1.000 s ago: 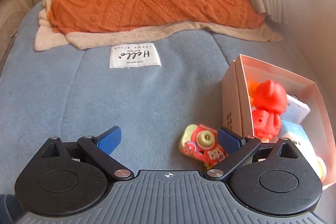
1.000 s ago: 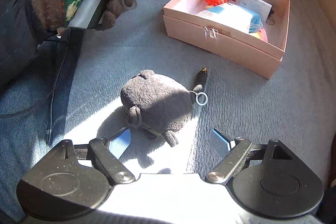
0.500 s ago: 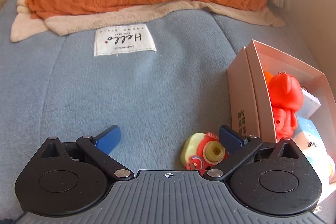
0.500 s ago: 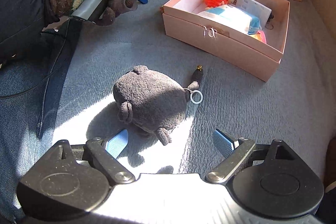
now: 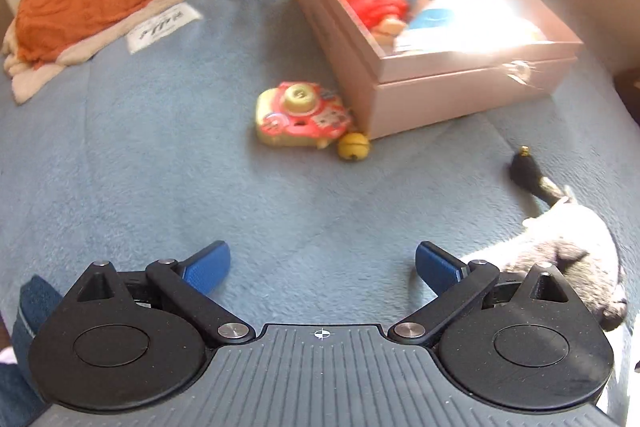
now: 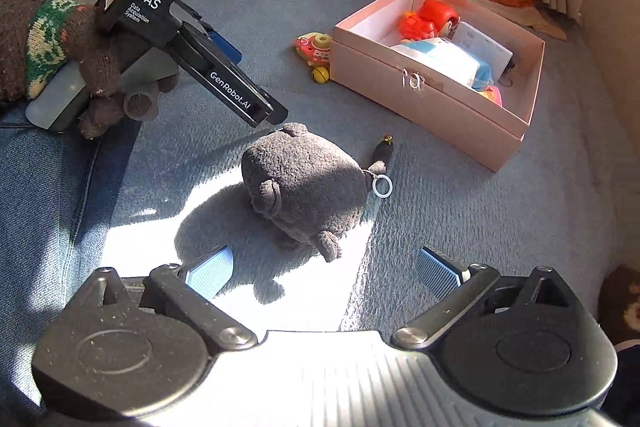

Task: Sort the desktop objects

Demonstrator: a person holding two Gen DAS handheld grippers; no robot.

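Plush toy [image 6: 304,187] lies whole only before the right tongs [image 6: 324,271], opening, empty; left tongs [image 5: 322,267] spread.

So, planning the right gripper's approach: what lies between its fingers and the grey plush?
Only bare blue blanket, sunlit and shadowed, in the right wrist view; right gripper, jaws opening, holds nothing; grey plush just ahead.
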